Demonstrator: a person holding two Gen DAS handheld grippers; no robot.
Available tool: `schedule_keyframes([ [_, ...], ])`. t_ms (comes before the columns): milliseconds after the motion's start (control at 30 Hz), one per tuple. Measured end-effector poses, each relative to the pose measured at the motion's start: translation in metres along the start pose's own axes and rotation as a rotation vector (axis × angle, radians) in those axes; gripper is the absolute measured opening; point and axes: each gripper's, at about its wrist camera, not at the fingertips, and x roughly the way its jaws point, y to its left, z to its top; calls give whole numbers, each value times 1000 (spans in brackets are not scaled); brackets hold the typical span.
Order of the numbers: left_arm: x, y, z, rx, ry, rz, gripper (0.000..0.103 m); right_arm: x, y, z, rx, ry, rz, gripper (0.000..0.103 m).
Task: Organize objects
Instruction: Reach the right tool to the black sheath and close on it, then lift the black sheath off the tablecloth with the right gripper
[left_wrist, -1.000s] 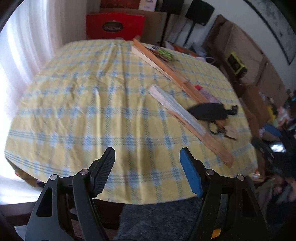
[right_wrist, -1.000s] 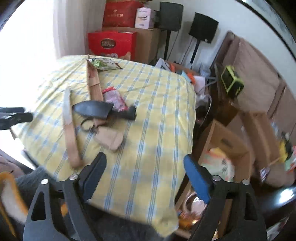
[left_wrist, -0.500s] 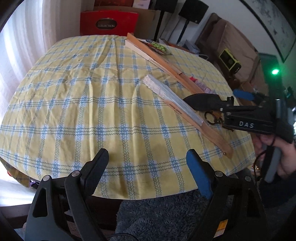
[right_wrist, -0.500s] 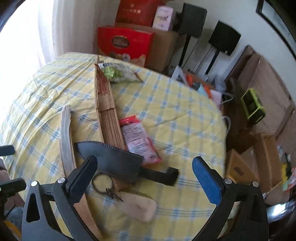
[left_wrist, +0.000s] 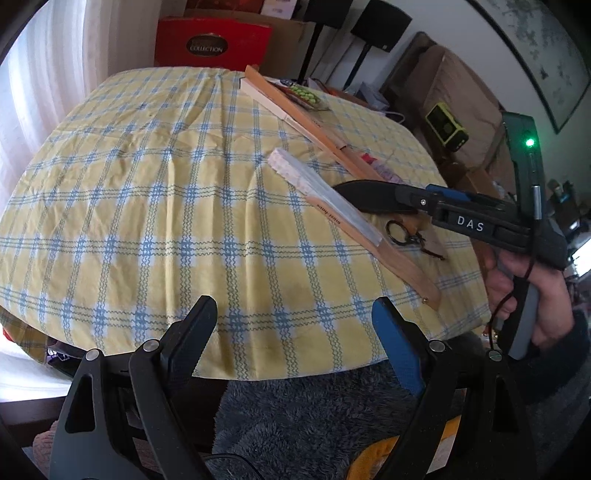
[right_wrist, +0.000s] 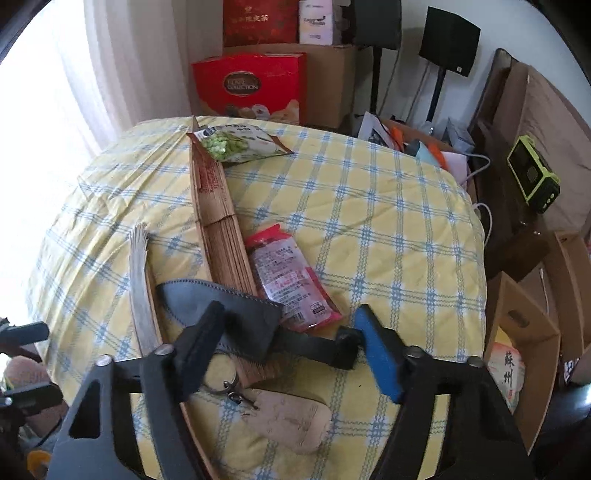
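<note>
A black sheathed knife (right_wrist: 236, 317) lies on the yellow checked tablecloth (right_wrist: 369, 229), across a long folded wooden fan (right_wrist: 218, 221). My right gripper (right_wrist: 291, 332) is open, its fingers on either side of the sheath and handle, just above them. A second folded fan (right_wrist: 138, 273), a red snack packet (right_wrist: 288, 277), a keyring with a tan tag (right_wrist: 288, 417) and a green pea packet (right_wrist: 236, 144) lie nearby. My left gripper (left_wrist: 295, 325) is open and empty at the table's near edge. The right gripper also shows in the left wrist view (left_wrist: 417, 195), over the knife (left_wrist: 365, 195).
A red gift box (right_wrist: 251, 88) and cardboard boxes stand behind the table. Open cardboard boxes (right_wrist: 524, 332) and a green-framed device (right_wrist: 532, 177) sit to the right. A grey fleece (left_wrist: 314, 417) lies below the table edge.
My right gripper has moved forward and down over the table until its open fingers straddle the black knife. The left gripper has drawn slightly closer to the table edge.
</note>
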Motion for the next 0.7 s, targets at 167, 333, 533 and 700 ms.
schedule_keyframes([
  [167,-3,-2,1,1,-11,5,84,-11,-3,-3,-12,11,34,23],
  [333,-6,-4,2,-2,-17,5,84,-33,-6,-8,-24,-8,62,15],
  [533,-7,-7,1,4,-17,3,84,-66,-24,-26,-29,-7,16,14],
  [700,-9,-8,0,4,-21,-11,84,-80,-50,-51,6,39,-31,15],
])
